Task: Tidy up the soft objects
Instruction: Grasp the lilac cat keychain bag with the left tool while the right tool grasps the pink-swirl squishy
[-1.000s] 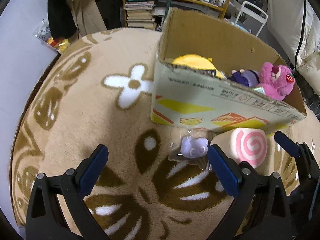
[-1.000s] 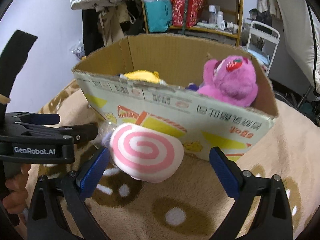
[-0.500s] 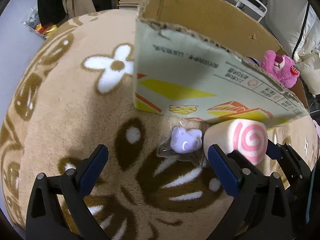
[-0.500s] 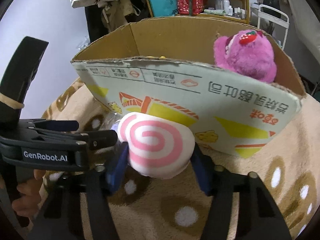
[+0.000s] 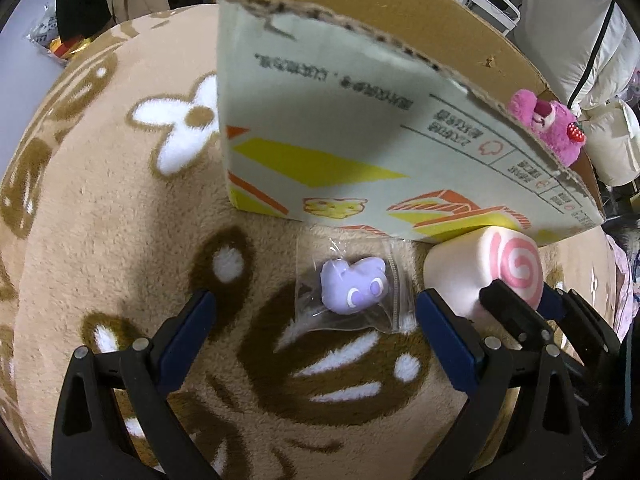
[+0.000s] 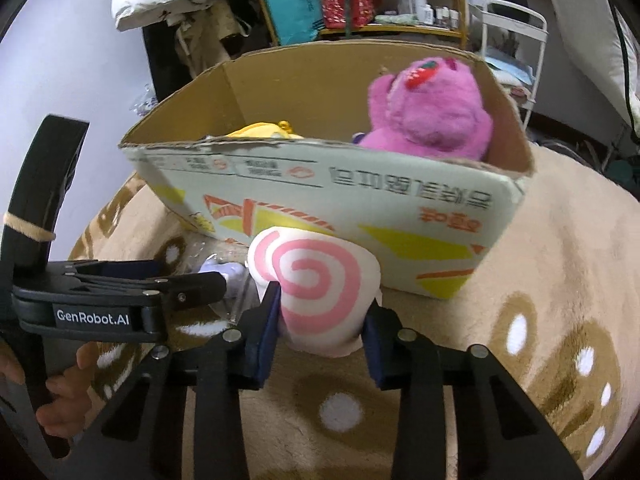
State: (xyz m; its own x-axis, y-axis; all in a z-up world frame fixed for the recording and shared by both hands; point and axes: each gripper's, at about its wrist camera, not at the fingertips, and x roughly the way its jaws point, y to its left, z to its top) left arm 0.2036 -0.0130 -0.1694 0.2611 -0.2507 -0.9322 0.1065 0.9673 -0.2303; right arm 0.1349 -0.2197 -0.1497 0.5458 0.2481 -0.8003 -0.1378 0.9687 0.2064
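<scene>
Your right gripper (image 6: 320, 320): jaws pinched on the pink-swirl roll plush (image 6: 316, 284), blue pads denting its lower flanks at 9 and 3 o'clock. The plush sits low on the rug, just against the front wall of the cardboard box (image 6: 360, 208). Grip looks made; lift not yet begun.

Your left gripper (image 5: 312, 320): jaws spread wide, nothing between the pads. The bagged purple squishy toy (image 5: 354, 286) lies flat on the rug (image 5: 120, 220), slightly beyond the fingertips and toward the 1 o'clock side of the gap, closer to the right pad. Its clear bag nearly reaches that pad; whether they touch, you cannot tell. The roll plush (image 5: 484, 272) is just beside it at 3 o'clock, with the right gripper's jaws on it.

Progress, judged: partway. Already in the box: the pink plush bear (image 6: 432, 116) at the 1 o'clock corner, and a yellow plush (image 6: 260, 130) at 11 o'clock. Something purple shows beside the bear; too hidden to name. Left outside: the roll plush and the bagged toy, both at the foot of the box's near wall.

Remaining: raise the roll plush over the rim and drop it in, then close on the bagged toy and do likewise.
</scene>
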